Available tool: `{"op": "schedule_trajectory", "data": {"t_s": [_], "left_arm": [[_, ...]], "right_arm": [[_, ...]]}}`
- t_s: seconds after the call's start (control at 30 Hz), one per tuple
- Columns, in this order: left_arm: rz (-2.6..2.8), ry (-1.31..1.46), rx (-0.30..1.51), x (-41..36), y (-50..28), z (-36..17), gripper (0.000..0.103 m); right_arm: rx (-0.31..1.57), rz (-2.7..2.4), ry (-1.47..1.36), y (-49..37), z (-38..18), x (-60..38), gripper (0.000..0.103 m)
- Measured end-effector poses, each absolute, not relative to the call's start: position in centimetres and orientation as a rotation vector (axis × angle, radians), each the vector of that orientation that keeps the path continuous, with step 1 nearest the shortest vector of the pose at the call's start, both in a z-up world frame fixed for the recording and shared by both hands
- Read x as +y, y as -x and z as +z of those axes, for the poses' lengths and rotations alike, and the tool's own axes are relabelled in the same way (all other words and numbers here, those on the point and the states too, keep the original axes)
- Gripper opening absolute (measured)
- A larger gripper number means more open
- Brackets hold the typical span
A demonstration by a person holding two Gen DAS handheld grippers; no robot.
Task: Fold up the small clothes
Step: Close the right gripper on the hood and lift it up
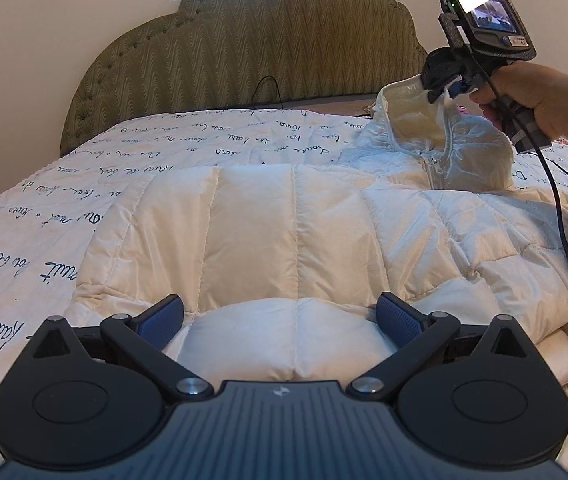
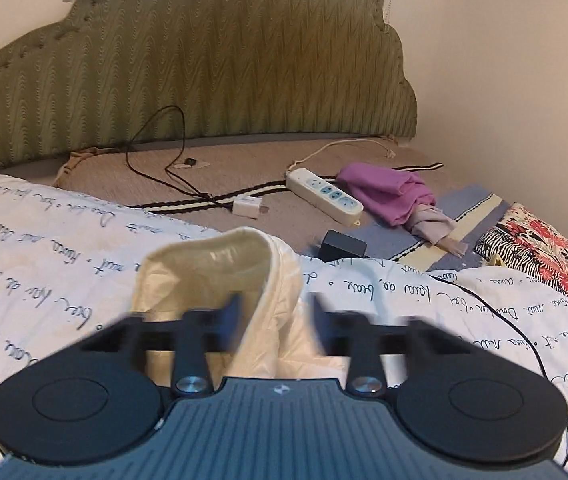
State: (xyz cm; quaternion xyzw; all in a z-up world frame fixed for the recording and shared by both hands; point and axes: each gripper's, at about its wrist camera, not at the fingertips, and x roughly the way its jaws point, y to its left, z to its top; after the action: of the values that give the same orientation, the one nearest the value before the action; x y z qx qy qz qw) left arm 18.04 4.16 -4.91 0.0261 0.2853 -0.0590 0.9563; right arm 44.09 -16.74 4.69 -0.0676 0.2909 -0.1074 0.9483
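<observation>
A cream quilted puffer jacket (image 1: 292,216), soft and puffy with stitched panels, is lying spread on the bed's script-printed quilt (image 1: 44,216). The right gripper (image 1: 442,90) is lifting its collar (image 2: 212,264), jaws closing on the fabric. The left gripper (image 1: 280,322) is resting with jaws wide open around a padded bulge at the hem. A power strip (image 2: 324,196), purple cloth (image 2: 384,192) and cables are lying beyond.
</observation>
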Motion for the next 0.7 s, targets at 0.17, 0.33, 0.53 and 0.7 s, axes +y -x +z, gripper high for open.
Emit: {"op": "schedule_trajectory", "data": {"t_s": [0.17,0.33,0.53,0.7], "left_arm": [[-0.121,-0.052,0.58,4.2,-18.0,-4.9,0.103],[-0.121,-0.052,0.58,4.2,-18.0,-4.8,0.103],[-0.121,-0.052,0.581,4.2,-18.0,-4.8,0.103],[-0.122,-0.051,0.581,4.2,-18.0,-4.7,0.103]], "right_arm": [[0.45,-0.177,0.112,-41.6,5.5,-17.1,0.004],[0.308,-0.074,0.088,-36.7,9.3,-16.8,0.004],[0.207,0.055,0.098,-29.7,13.0,-15.5,0.004],[0.178,0.132,0.061,-24.4,14.8,-15.1,0.004]]}}
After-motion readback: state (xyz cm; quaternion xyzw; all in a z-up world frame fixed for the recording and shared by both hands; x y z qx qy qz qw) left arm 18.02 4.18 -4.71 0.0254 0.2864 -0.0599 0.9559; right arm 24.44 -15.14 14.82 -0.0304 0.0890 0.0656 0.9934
